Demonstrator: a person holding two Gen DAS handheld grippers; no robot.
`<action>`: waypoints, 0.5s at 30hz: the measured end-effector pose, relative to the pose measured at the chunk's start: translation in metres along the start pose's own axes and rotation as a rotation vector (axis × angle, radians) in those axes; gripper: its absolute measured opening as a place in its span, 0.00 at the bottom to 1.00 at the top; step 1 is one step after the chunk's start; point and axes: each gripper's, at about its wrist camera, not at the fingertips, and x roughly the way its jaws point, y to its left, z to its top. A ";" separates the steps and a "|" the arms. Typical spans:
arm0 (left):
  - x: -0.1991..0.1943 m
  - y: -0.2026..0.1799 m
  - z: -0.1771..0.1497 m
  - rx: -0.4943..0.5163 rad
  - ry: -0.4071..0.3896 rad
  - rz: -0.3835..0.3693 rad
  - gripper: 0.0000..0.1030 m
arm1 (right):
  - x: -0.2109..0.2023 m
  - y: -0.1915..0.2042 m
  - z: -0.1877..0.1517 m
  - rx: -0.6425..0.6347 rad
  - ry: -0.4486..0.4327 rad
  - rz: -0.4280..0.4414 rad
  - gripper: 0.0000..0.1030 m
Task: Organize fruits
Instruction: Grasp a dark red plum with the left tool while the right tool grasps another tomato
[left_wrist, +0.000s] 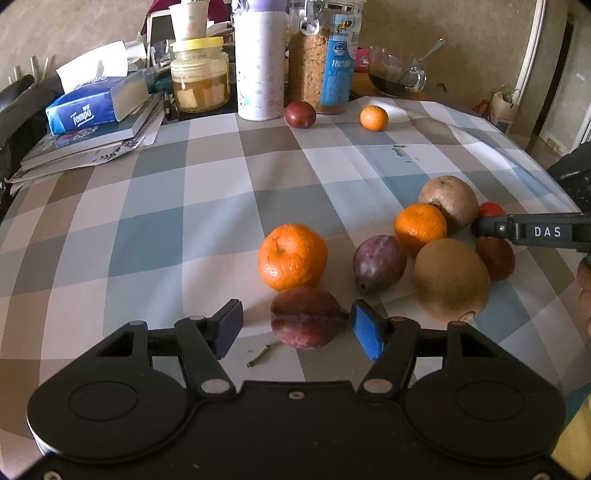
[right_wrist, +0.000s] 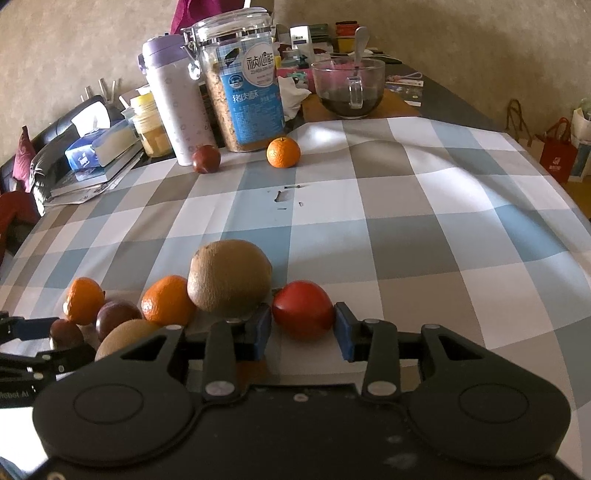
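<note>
Checked cloth is covering the tabletop (left_wrist: 207, 206), and most of the fruit is sitting gathered in one cluster around the big kiwi (left_wrist: 451, 279), which suggests sorting is well under way. The left hand-held gripper (left_wrist: 297, 328) is standing with its jaws apart around a dark plum (left_wrist: 307, 318) just left of that kiwi; one pad looks to be touching the plum, the other is clear of it. The right hand-held gripper (right_wrist: 303, 325) is straddling a red fruit (right_wrist: 303, 309) behind the kiwi, pads apart, barely off its sides. Well beyond the kiwi, a small plum (left_wrist: 300, 114) and a mandarin (left_wrist: 373, 117) are waiting by the cereal jar (left_wrist: 321, 62), probably next. Only the right wrist view is showing the red fruit whole; the left view is hiding most of it.
</note>
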 end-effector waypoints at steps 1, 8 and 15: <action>0.000 -0.001 0.000 0.007 0.000 0.004 0.66 | 0.000 0.001 0.000 -0.004 0.000 -0.004 0.41; 0.000 -0.002 -0.001 0.016 -0.003 0.012 0.66 | 0.003 0.006 0.000 -0.037 0.002 -0.032 0.40; 0.001 -0.005 -0.001 0.028 -0.003 0.039 0.69 | 0.004 0.007 0.001 -0.051 0.001 -0.044 0.39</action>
